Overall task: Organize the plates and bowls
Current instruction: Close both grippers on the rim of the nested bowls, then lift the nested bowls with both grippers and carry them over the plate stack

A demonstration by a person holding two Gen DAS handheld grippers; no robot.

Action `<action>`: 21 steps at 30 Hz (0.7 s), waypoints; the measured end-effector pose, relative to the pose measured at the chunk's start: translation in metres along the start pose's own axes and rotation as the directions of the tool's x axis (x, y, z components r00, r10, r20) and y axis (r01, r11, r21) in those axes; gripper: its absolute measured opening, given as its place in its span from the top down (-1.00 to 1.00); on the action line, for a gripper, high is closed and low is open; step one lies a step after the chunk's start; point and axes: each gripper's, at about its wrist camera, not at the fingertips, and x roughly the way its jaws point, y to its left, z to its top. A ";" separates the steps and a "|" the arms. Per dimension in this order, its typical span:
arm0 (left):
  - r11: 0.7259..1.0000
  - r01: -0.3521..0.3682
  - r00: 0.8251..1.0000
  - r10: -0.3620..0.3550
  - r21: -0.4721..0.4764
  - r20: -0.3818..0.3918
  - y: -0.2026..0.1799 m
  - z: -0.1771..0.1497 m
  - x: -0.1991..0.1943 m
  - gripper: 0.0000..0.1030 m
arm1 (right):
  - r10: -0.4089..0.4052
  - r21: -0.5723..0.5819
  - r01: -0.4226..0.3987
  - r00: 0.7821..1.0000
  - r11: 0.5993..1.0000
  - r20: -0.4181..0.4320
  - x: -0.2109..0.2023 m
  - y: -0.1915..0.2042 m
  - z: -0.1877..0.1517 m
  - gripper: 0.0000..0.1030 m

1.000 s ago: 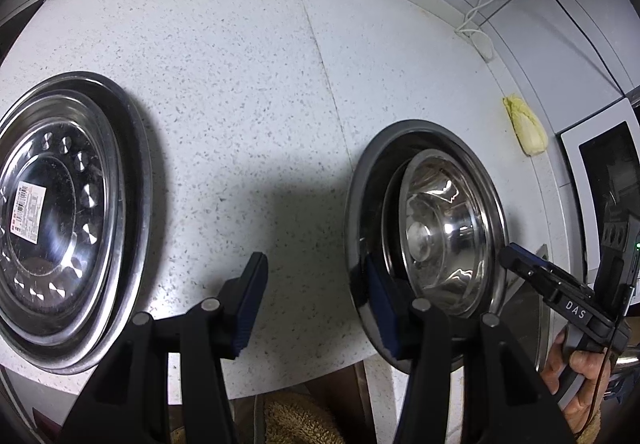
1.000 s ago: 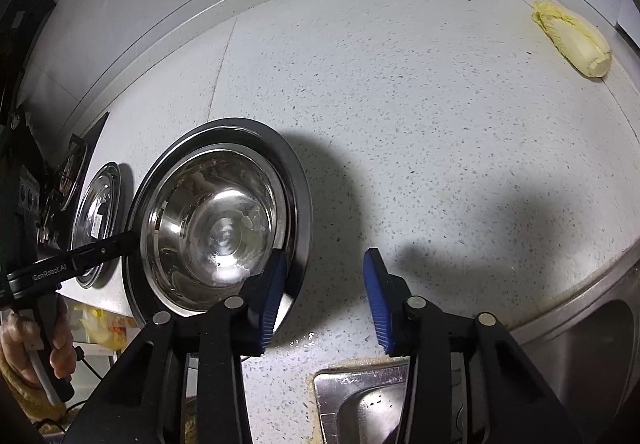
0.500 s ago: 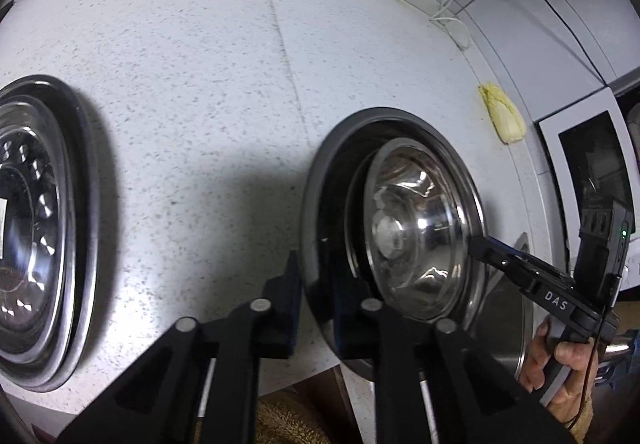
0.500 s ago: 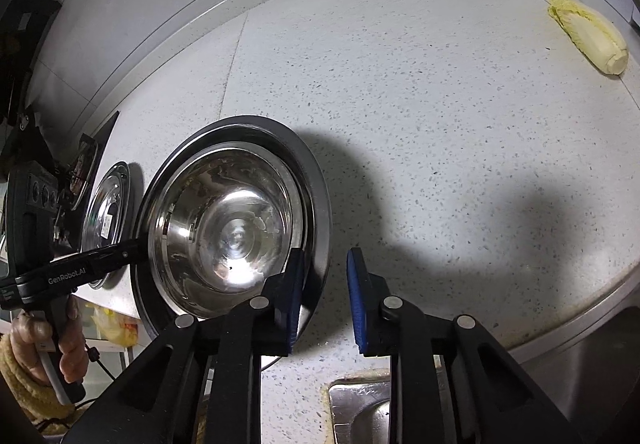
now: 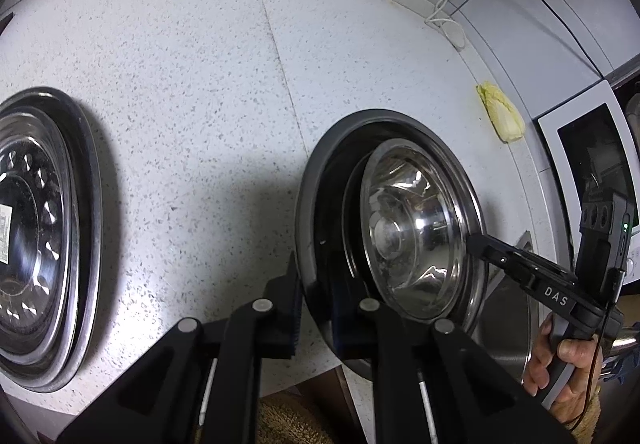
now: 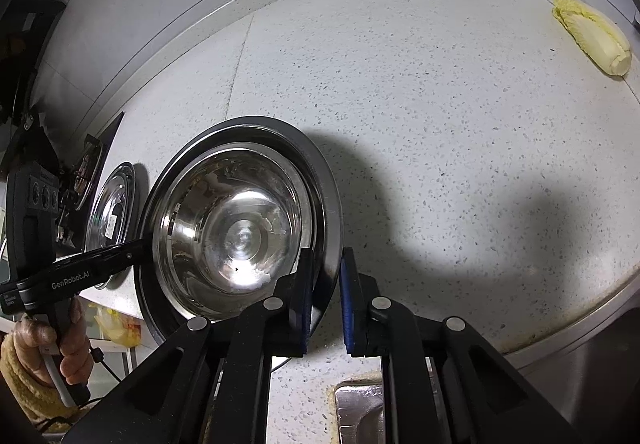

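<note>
Steel bowl (image 6: pixel 236 236) sits in a plate (image 6: pixel 326 203) on the counter (image 6: pixel 400 103). Left gripper (image 5: pixel 314 296) and right gripper (image 6: pixel 325 300) are each clamped on opposite plate rims, the right having just closed. Rigid, slick metal; rim grips could slip, and the loose bowl may slide.

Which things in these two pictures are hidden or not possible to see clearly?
- Left wrist view: the perforated steel plate is cut off by the left edge; its label is unreadable.
- Right wrist view: the sink is largely hidden behind the right gripper.
- Right wrist view: dark items at far left are too small.
</note>
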 end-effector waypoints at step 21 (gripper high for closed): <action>0.998 -0.009 0.998 0.005 0.058 0.067 -0.002 0.000 -0.020 0.79 | -0.027 0.043 0.026 1.000 0.999 0.016 0.000 0.004 -0.002 0.78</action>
